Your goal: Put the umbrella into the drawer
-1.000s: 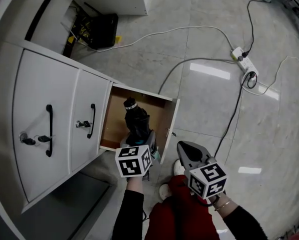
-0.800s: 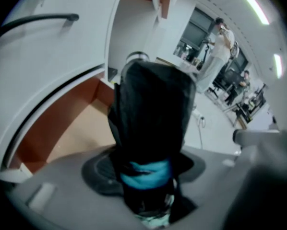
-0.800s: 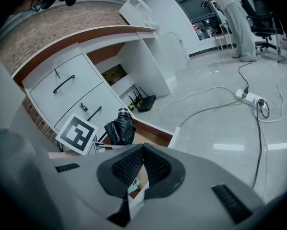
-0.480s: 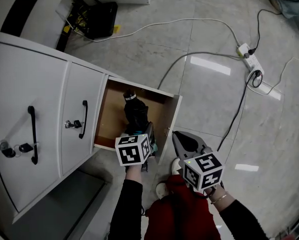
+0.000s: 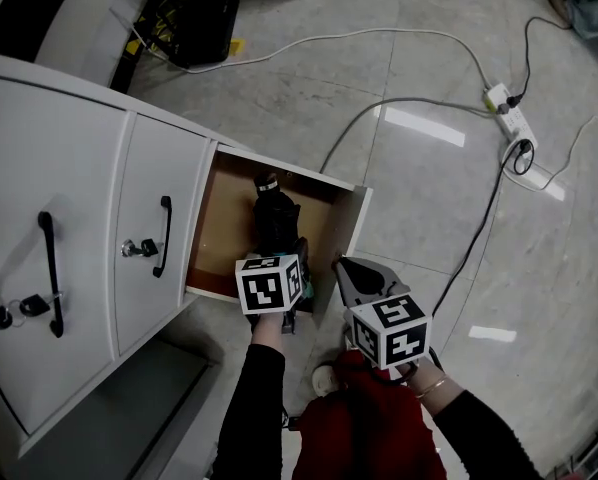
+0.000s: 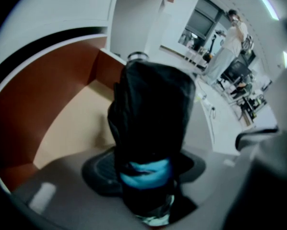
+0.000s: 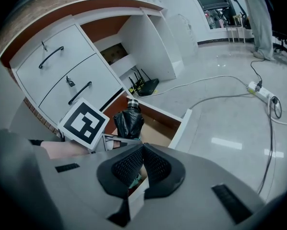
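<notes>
A folded black umbrella (image 5: 276,218) with a silver-ringed tip and a blue strap stands tilted inside the open wooden drawer (image 5: 359,226). My left gripper (image 5: 287,260) is shut on its lower end, just above the drawer's front edge. In the left gripper view the umbrella (image 6: 150,114) fills the space between the pads (image 6: 99,169), with the drawer floor (image 6: 71,128) behind it. My right gripper (image 5: 343,266) hovers beside the drawer's right corner, shut with nothing in it. Its jaws meet in the right gripper view (image 7: 142,148), which also shows the umbrella (image 7: 129,121).
The white cabinet (image 5: 79,198) has two more drawers with black handles (image 5: 164,235) and keys in their locks. Cables and a power strip (image 5: 509,118) lie on the grey tile floor. A black box (image 5: 197,23) sits at the back. My red trousers and shoe (image 5: 324,378) are below.
Both grippers have sunk lower. The umbrella has gone down with the left gripper, deeper into the drawer. The right gripper has drawn closer to the drawer's corner.
</notes>
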